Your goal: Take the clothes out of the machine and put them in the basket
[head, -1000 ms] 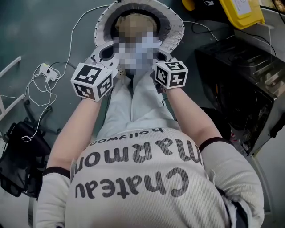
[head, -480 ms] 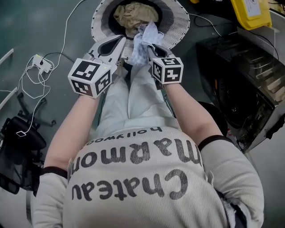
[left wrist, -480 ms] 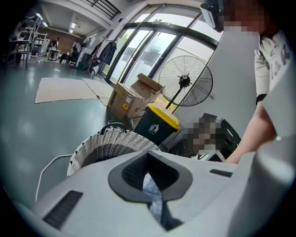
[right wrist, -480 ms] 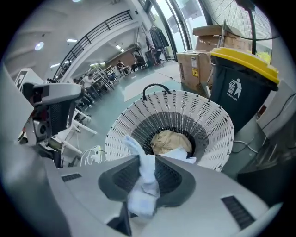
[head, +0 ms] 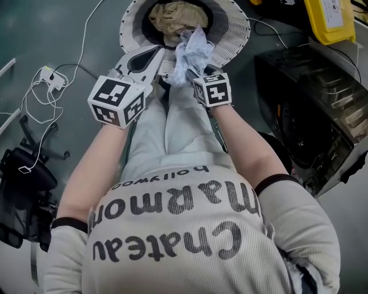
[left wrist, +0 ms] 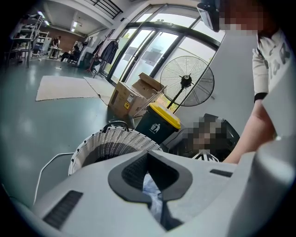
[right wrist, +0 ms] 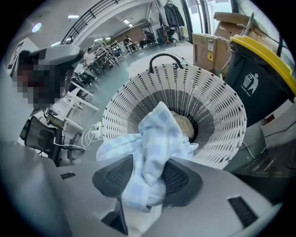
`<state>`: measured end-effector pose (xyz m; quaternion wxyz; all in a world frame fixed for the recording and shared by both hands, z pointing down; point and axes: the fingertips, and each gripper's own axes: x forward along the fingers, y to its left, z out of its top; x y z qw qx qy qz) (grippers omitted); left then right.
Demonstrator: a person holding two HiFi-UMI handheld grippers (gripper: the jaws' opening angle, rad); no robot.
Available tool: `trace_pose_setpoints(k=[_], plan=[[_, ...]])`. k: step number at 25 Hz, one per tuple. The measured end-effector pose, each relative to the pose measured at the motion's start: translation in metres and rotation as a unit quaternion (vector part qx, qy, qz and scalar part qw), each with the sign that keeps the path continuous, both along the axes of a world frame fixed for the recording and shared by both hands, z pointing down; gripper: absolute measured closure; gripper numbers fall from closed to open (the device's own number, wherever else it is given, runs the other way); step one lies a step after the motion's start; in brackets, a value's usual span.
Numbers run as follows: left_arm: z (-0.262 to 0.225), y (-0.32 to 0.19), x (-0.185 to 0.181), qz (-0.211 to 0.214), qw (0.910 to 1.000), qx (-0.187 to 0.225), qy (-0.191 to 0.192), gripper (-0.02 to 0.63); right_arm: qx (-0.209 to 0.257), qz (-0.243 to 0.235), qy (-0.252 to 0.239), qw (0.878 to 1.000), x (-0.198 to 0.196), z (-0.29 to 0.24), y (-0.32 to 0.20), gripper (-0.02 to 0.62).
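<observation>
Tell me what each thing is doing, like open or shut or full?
left tool, shut, tips together.
right tool, open; its jaws have just been opening, blue cloth between them.
blue cloth, bunched up, loose between the right tool's jaws above the basket's near rim.
basket, upright, beige garment inside.
beige garment, crumpled in the basket.
bin, yellow lid shut.

1. A large open workshop hall: bare polished floor [left wrist: 32,129] under ceiling strip lights [right wrist: 71,16].
2. Left gripper view: shelving racks [left wrist: 25,28] at ten o'clock, a tall glass wall [left wrist: 152,46] at twelve.
3. Cardboard boxes [left wrist: 132,97], a pedestal fan [left wrist: 186,83] and a yellow-lidded wheeled bin [left wrist: 159,122] stand near its centre.
4. Head view: a power strip [head: 50,80] with loose cables at ten o'clock, an office chair [head: 23,189] at nine.
</observation>
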<state>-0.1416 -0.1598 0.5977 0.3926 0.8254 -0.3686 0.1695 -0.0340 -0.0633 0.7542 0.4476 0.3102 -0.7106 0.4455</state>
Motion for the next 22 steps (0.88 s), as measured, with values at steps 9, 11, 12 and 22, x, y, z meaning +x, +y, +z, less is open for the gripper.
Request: trace_pose_setpoints(k=[9,11,12,22], plan=[[-0.004,-0.003,-0.009,-0.008,1.0,0.006,0.002,0.598,0.032,-0.007,-0.014,0.999,-0.007,-0.025,-0.015,0.531],[-0.009,-0.006,-0.011,-0.012,0.9999,0.01,0.002,0.598,0.051,0.0,-0.018,0.999,-0.007,-0.039,-0.026,0.534],[-0.012,-0.007,-0.013,-0.014,0.9998,0.013,0.002,0.598,0.064,0.004,-0.019,0.998,-0.006,-0.048,-0.033,0.535],[-0.06,-0.036,-0.025,-0.029,0.9979,0.058,-0.006,0.598,0.212,0.031,-0.059,0.975,-0.026,-0.156,-0.123,0.538]])
